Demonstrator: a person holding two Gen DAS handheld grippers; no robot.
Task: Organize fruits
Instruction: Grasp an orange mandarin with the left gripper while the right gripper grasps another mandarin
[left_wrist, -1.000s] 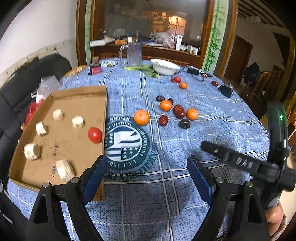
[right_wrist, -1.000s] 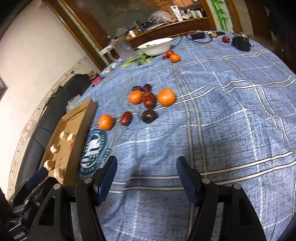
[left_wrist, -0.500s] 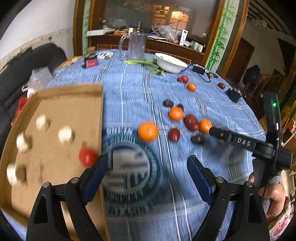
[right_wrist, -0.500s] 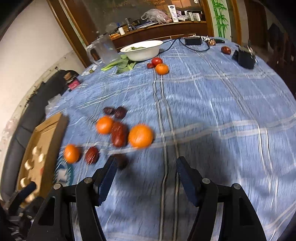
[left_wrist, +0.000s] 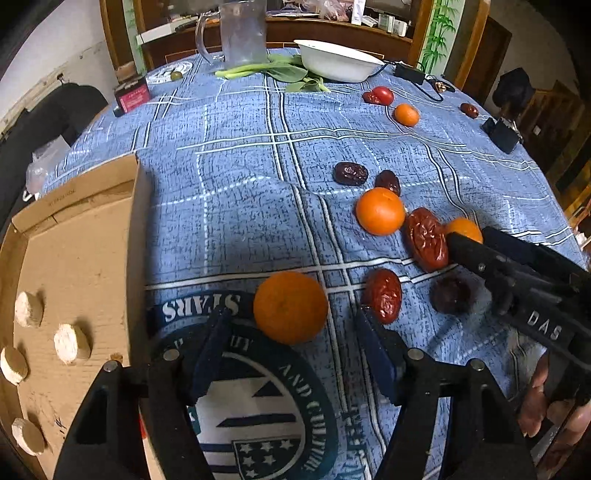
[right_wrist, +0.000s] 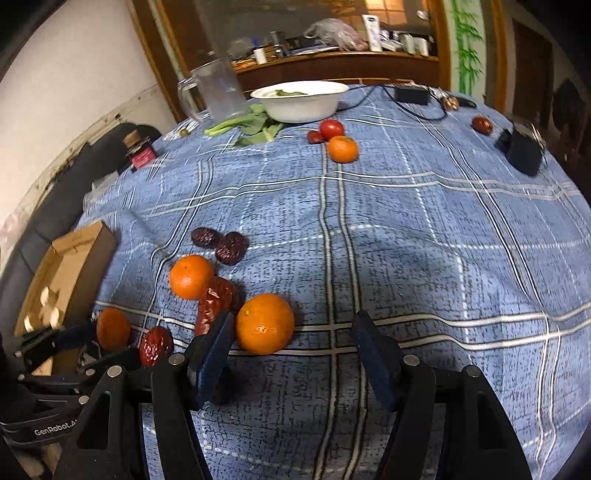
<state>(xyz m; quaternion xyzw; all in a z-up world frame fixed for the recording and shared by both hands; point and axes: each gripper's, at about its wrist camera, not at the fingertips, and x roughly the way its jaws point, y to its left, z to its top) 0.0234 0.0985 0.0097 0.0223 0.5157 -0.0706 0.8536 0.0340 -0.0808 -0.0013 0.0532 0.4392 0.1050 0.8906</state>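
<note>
Fruits lie scattered over the blue plaid tablecloth (left_wrist: 240, 155). In the left wrist view, the nearest orange (left_wrist: 290, 307) sits low in the frame's centre, just ahead of the left gripper (left_wrist: 293, 347), whose jaws have just been closing yet stand apart, with the orange before the tips and neither pad pressing on it. A red date (left_wrist: 383, 295) lies just right of that orange. Further up, a second orange (left_wrist: 380, 211) touches a large red date (left_wrist: 426, 238), and two dark dates (left_wrist: 351, 173) lie above them. A cardboard tray (left_wrist: 74, 236) fills the left edge, holding pale round pieces (left_wrist: 72, 343).

In the right wrist view, the right gripper (right_wrist: 293, 341) is at the bottom centre, jaws released and gripping nothing; a third orange (right_wrist: 265, 324) sits just beside the left pad, whether touching it I cannot tell. At the upper centre, a white bowl (right_wrist: 301, 100) stands near leafy greens (right_wrist: 247, 125), a glass pitcher (right_wrist: 218, 90), a red tomato (right_wrist: 331, 129) and a small orange (right_wrist: 342, 148). A hand (left_wrist: 550, 410) shows at the lower right of the left wrist view.
</note>
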